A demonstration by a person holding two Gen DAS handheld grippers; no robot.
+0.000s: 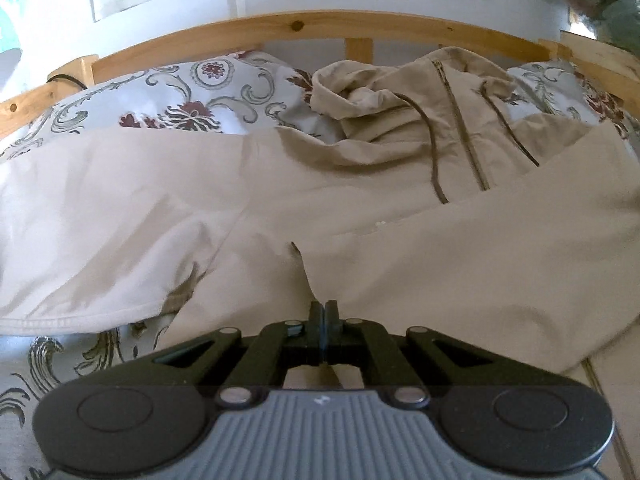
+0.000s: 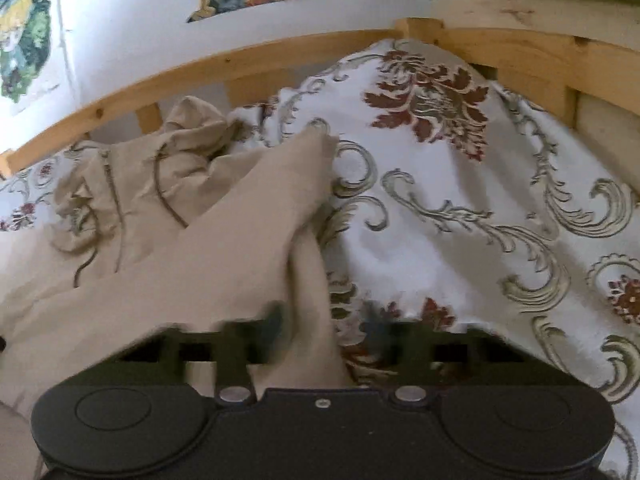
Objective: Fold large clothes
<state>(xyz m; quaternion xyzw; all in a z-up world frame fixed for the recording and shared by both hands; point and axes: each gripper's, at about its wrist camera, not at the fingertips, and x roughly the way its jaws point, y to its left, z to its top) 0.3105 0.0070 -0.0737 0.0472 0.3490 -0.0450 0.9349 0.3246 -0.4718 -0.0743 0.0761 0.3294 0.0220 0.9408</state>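
Here, a beige hoodie (image 1: 360, 208) lies spread across a floral bedspread (image 2: 460, 216), its hood and zipper toward the wooden bed rail (image 1: 280, 26) in the upper part of both views.

Risks: the left gripper (image 1: 325, 310), at lower centre of its view, appears to pinch only a thin edge of cloth; a pull away from the rail could let that edge slip free and the fold collapse. In the right view, a sleeve (image 2: 272, 216) runs from the lower centre up toward mid-frame, bunched in a loose ridge. If lifted so, it may twist or drag the bedspread with it.

Left gripper: jaws fully closed, pads together on the hoodie's near edge.

Right gripper (image 2: 316, 332): blurred by motion, so the jaws cannot be read directly. They are judged nearly closed on the sleeve, which passes between them at lower centre.
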